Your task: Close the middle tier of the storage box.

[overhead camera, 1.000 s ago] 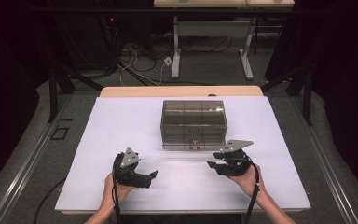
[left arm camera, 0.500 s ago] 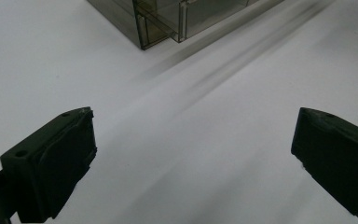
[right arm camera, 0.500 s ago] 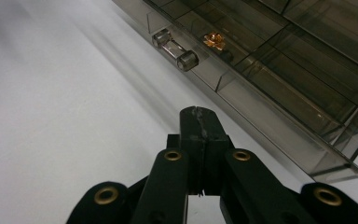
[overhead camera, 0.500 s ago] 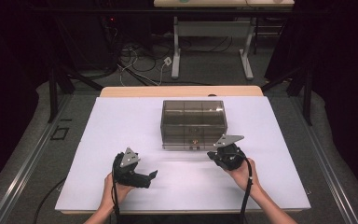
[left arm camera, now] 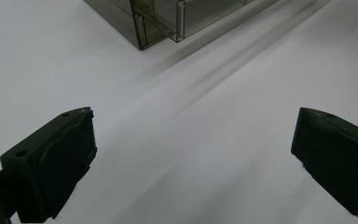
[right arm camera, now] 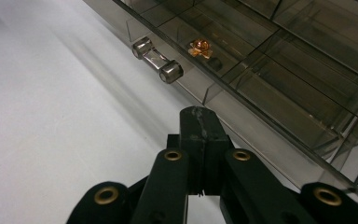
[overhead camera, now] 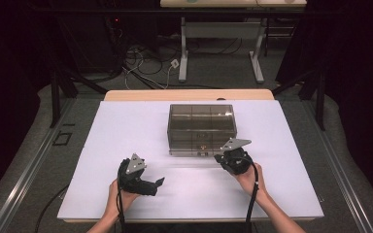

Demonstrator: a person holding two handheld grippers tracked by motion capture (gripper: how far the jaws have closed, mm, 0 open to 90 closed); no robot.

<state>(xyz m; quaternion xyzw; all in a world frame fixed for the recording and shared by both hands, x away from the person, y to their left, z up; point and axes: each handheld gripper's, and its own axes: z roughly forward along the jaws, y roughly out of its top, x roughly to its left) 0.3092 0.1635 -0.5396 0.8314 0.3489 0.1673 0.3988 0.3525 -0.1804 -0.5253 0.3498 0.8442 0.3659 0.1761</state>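
White matte board covers the table, dark floor behind. At frame centre sits a smoky translucent plastic drawer box, rectangular, split into compartments, a clear bar handle on its front and a small copper piece inside. The right gripper, jaws pressed together on nothing, points just beside the front wall, right of the handle. Lower left, the left gripper gapes wide, empty, well apart from the box.

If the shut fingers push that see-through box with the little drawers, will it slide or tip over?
The box would probably slide: it sits low and wide on the smooth white table. It looks like thin, stiff plastic, so likely light. A push on the drawer handle may just shove it.
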